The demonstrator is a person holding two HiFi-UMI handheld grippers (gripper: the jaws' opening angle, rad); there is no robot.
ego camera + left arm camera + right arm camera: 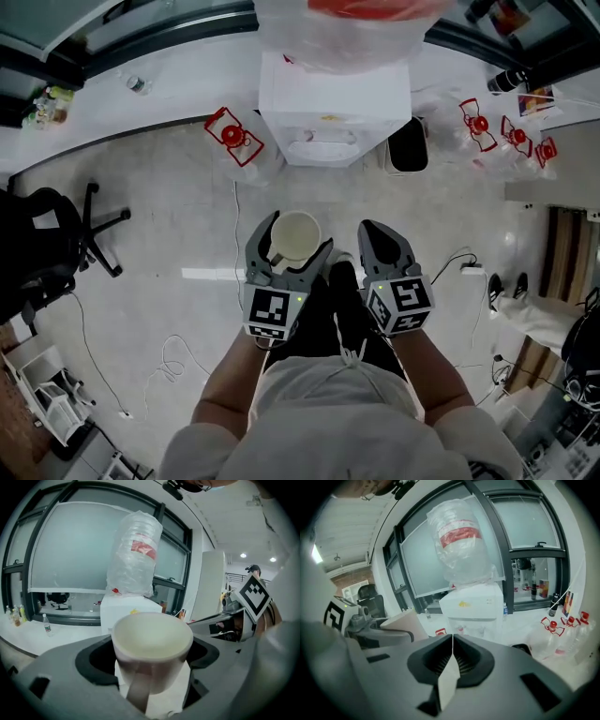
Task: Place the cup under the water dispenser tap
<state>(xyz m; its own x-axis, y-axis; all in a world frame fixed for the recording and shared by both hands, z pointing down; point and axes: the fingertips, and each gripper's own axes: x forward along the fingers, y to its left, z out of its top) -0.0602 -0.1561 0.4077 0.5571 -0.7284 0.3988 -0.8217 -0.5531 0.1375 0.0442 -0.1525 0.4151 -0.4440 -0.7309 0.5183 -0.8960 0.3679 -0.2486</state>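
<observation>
Between the left gripper's (292,246) spread jaws sits one cup (298,234), pinched upright; the left gripper view shows its handle facing the camera. Beside it, the right gripper (382,234) is pressed together and empty. Ahead stands one dispenser (333,112). Its bottle (133,555) shows whole in both gripper views but is cropped in the head view. The head view shows four red-capped jugs (234,136).

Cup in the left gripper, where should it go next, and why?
Probably carry it forward toward the water dispenser. The left gripper holds the cup upright, but the dispenser stands ahead across a stretch of floor, so the cup is not yet under its tap.
</observation>
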